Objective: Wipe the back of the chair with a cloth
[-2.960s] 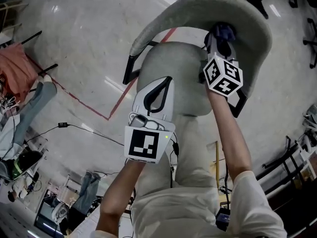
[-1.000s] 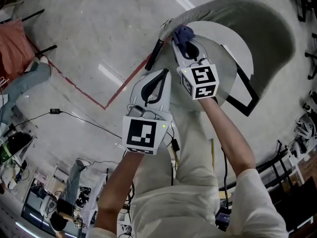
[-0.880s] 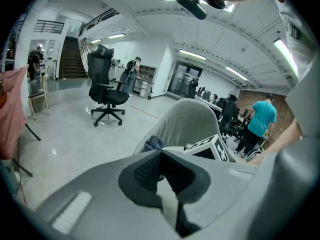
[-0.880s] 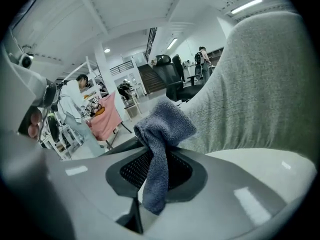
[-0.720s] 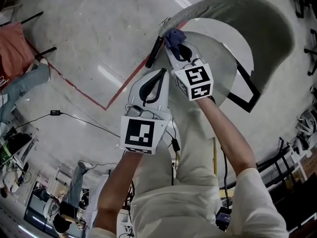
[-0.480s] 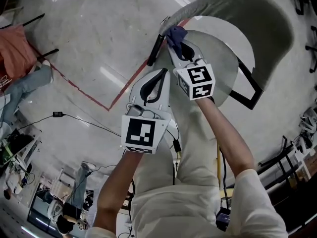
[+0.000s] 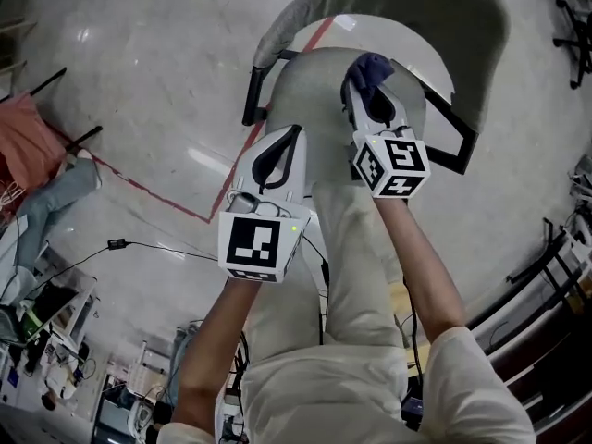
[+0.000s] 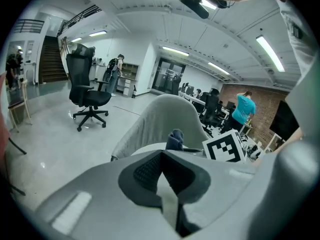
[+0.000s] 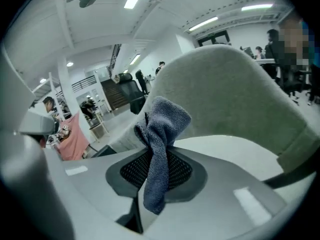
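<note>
The right tool (image 7: 368, 91) has come off the left end of the chair's top edge, where it was half a second ago. Now it is held over the middle of the seat (image 7: 421, 58).

Nearest, the left tool (image 7: 285, 137) is squeezed together with nothing in it, and it touches nothing. The right tool is clamped tight on the blue cloth (image 7: 368, 67), which sticks up past its tips in a bunch. The cloth looks soft, light and floppy, so a pinch on one fold should hold it well. Behind it, the chair back (image 7: 435, 7) is curved and looks padded and firm. The cloth looks just clear of it.
</note>
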Available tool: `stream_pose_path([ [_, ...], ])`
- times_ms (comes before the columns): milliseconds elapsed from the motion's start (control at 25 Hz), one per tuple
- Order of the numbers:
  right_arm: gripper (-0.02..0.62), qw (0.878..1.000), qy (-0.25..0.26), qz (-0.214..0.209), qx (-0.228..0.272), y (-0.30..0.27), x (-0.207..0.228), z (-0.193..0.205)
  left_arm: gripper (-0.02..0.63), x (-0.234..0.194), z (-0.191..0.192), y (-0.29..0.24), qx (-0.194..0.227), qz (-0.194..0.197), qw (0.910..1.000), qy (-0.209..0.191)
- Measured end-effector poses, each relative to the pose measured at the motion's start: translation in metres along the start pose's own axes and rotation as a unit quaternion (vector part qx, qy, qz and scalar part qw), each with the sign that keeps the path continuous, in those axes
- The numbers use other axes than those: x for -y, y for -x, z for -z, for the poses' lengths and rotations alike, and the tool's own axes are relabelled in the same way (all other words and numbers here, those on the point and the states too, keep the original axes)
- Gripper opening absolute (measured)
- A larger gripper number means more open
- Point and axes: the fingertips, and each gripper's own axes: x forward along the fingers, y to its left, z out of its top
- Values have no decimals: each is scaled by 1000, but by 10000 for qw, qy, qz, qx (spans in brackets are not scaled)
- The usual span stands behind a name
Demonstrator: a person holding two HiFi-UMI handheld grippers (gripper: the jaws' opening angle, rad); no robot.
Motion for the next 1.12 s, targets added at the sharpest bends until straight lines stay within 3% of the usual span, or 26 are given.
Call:
stream_pose_path([
  [400,86,9817,-990,1575,397,61,109,15,0,34,8,-20,-220,455,9981,-350],
  [680,86,9504,-1538,2650,535,88,166,38,0,52,16,-35,-324,618,9966,-448],
  [880,86,9345,-1850,3009,449,86,198,56,0,63,21,-41,-396,710,9955,-488],
  [1120,86,9257,-2057,3157,332,85,230,65,0,69,28,-56,-524,737,9948,-479],
])
